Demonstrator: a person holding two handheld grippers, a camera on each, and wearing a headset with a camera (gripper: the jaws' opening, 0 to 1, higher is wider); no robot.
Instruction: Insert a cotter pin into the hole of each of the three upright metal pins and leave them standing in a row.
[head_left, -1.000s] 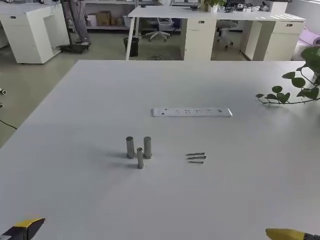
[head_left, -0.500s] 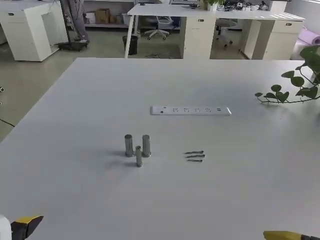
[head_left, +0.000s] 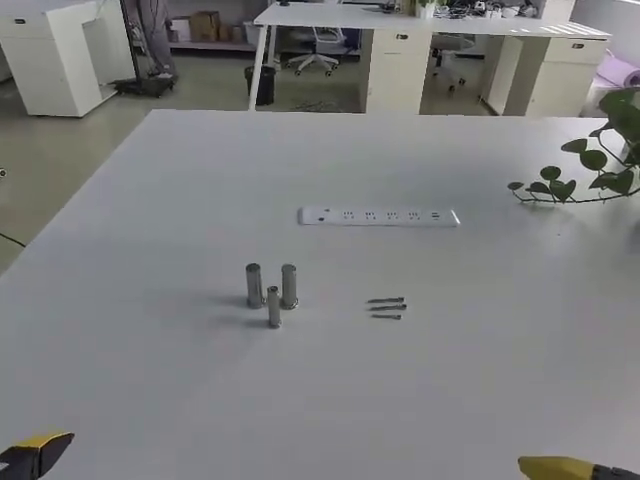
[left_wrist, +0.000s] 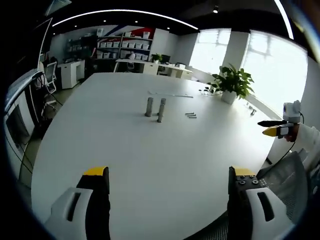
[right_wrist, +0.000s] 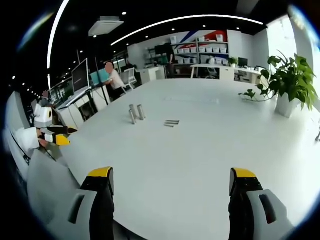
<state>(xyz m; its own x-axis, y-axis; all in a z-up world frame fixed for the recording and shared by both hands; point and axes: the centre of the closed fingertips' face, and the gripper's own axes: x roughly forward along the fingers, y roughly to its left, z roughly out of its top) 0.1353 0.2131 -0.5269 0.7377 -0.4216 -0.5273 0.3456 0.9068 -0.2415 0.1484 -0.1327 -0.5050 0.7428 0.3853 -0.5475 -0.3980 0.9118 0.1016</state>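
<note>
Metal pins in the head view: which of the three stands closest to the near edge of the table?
The front pin. It stands alone, nearest the camera, while the left pin and right pin stand side by side just behind it.

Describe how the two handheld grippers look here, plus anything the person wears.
Both match. The left gripper and the right gripper each have two black jaws capped in yellow, rising from pale grey-white housings with a dark slot. What looks like a pale sleeve shows behind the right gripper in the left gripper view.
</note>
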